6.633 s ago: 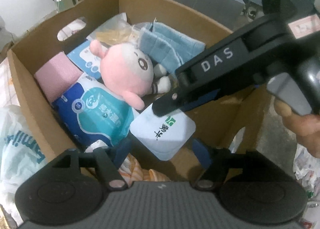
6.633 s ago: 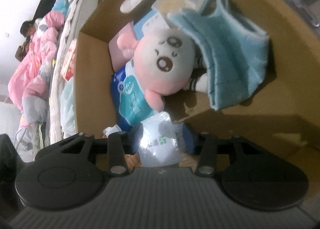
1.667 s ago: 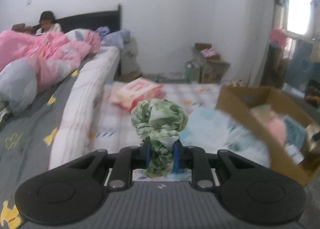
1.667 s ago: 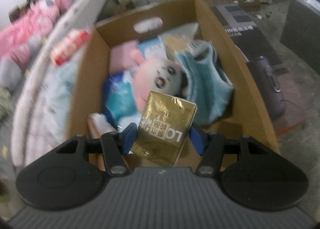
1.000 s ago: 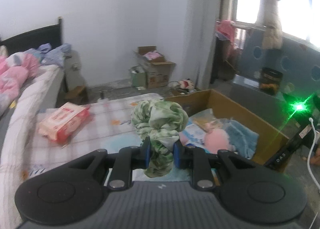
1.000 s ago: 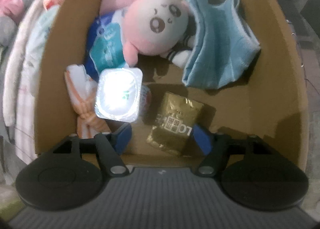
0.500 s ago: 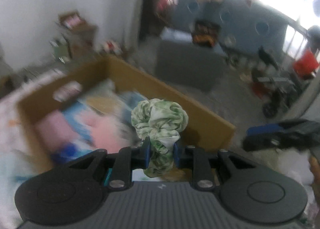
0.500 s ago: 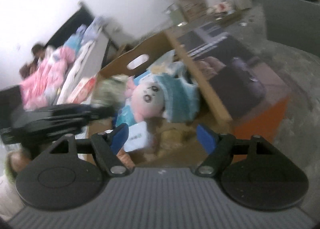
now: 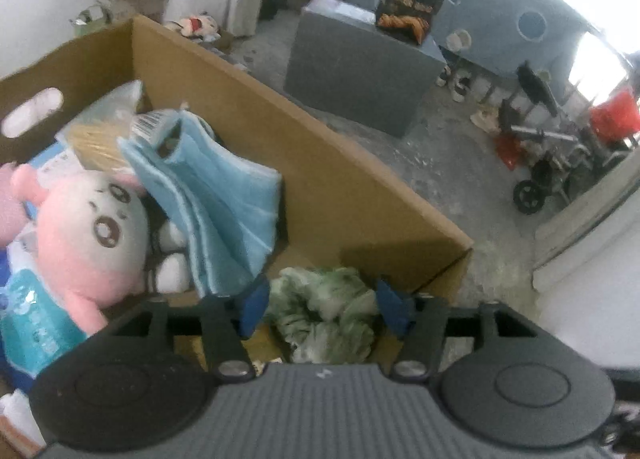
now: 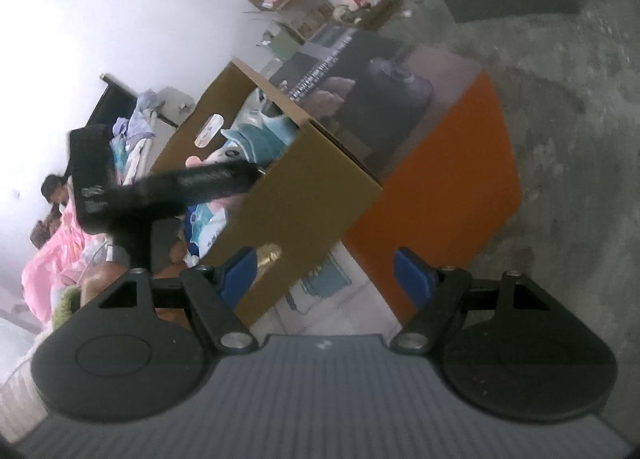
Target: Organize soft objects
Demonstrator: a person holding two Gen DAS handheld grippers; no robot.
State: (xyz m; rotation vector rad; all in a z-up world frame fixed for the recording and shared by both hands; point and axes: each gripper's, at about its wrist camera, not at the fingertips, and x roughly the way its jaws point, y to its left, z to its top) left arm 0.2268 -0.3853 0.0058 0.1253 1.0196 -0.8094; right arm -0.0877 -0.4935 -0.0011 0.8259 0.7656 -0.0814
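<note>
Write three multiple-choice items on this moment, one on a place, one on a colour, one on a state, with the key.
1. Where does the green-and-white cloth bundle lie?
A. In the cardboard box
B. On a bed
C. On the grey cabinet

2. What colour is the folded towel beside the plush toy?
A. Red
B. Light blue
C. Black

3. How does the left gripper stand?
A. Clamped on the plush toy
B. Shut, empty
C. Open

Key: A, it rests on the box floor; B, the towel is pale blue; C, its jaws stand apart either side of the bundle.

One box point(image 9: 248, 107) — one plush point(image 9: 92, 235) — one scrunchie point(image 9: 324, 315)
</note>
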